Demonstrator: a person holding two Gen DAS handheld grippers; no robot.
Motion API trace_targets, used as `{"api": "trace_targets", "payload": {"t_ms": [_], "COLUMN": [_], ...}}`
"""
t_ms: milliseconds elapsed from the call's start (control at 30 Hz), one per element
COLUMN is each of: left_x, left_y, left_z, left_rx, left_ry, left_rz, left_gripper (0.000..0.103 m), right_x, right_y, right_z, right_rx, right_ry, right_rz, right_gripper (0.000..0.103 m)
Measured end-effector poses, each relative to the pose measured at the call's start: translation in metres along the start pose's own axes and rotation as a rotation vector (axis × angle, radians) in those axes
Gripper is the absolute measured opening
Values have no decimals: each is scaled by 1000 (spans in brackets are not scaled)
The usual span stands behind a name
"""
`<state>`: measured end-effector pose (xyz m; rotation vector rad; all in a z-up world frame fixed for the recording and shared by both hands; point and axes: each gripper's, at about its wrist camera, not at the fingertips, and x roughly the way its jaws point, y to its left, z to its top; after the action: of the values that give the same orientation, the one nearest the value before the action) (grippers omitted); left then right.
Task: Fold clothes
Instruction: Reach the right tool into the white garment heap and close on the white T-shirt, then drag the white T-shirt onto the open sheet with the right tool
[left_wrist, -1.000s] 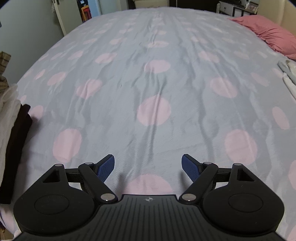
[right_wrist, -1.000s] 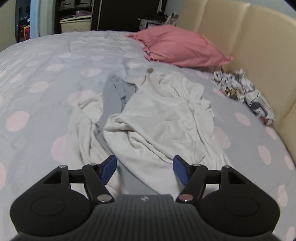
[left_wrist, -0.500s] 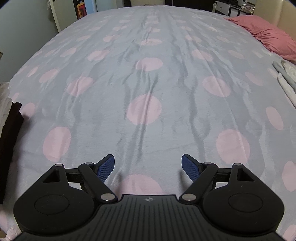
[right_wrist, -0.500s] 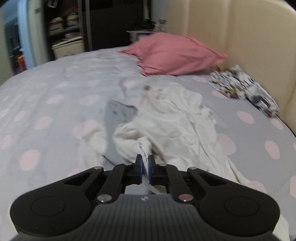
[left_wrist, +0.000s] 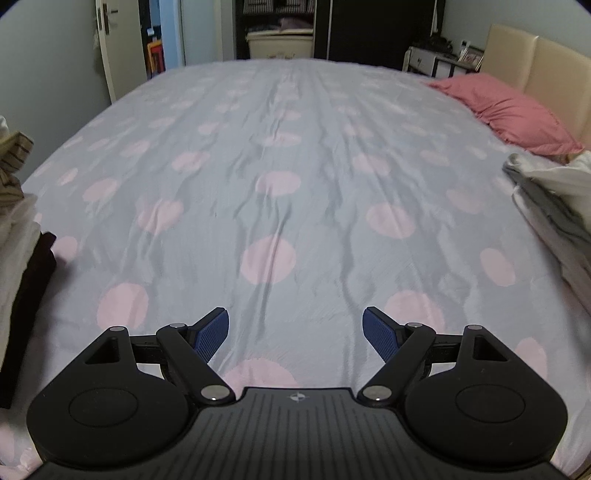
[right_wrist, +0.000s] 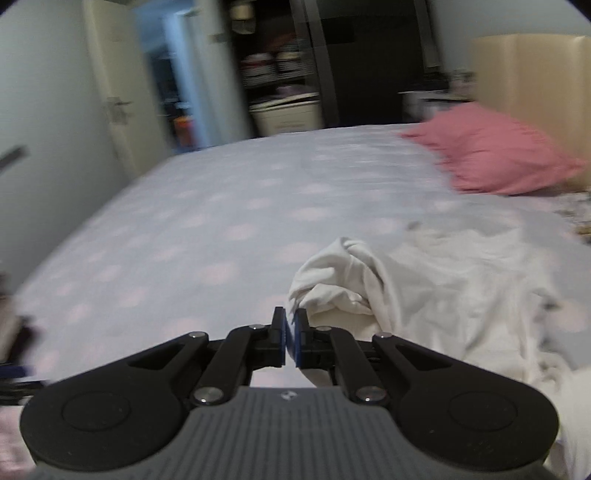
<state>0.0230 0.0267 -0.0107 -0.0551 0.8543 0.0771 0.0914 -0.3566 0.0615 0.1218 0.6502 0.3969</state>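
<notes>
- The left gripper (left_wrist: 295, 334) is wide open; its two blue pads (left_wrist: 211, 334) stand far apart and there is nothing between them.
- It hangs over the near edge of the bed (left_wrist: 280, 177), above the grey sheet with pink dots, and it touches no cloth.
- The right gripper (right_wrist: 290, 341) is closed almost fully; only a thin gap is seen between its blue pads (right_wrist: 300, 343).
- A fold of the white garment (right_wrist: 424, 288) sits between these pads, so this gripper has hold of the garment at its edge.
- From the pinched part the white garment rises in a bunched lump and then spreads over the right side of the bed, toward the near right corner.
- In the left wrist view the same heap of white and grey clothes (left_wrist: 554, 199) shows at the right edge of the bed.
- A pink pillow (right_wrist: 495, 162) lies at the far right corner of the bed, in front of the beige headboard (right_wrist: 528, 85).
- A stack of folded clothes (left_wrist: 18, 236), white, dark and striped, is at the left edge of the bed.
- The right wrist view is blurred, so small details of the garment cannot be told.
</notes>
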Motion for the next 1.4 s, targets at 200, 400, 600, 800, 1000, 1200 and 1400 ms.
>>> {"api": "trace_targets", "payload": {"t_ms": [200,400,600,800,1000,1200,1400], "left_x": [-26,-46,-52,-52,-47,-42,-28], "left_y": [18,45,57,45,9,-33,-80], "left_z": [1,-2,-14,-25,-32,-49,-66], "left_rx": [-21,-45,-29,28,93,201,324], "left_ry": [-61,-100,-86,-60,-23,-9,5], "left_rz": [7,47,57,12,-107,-196,-199], "left_gripper": [80,80,80,80,80,79,76], "right_x": [-12,-12,5,3,12,27,43], "right_y": [120,219,246,223,168,124,106], "right_z": [-36,-92,-131,-130,-116,-112,-116], "right_rx": [-74,-159,-222,-249,-229,-223,-213], "right_ry": [66,244,388,421,385,367,379], "right_rz": [309,558,545,462,285,144,110], "right_gripper": [5,5,15,28,31,31,31]}}
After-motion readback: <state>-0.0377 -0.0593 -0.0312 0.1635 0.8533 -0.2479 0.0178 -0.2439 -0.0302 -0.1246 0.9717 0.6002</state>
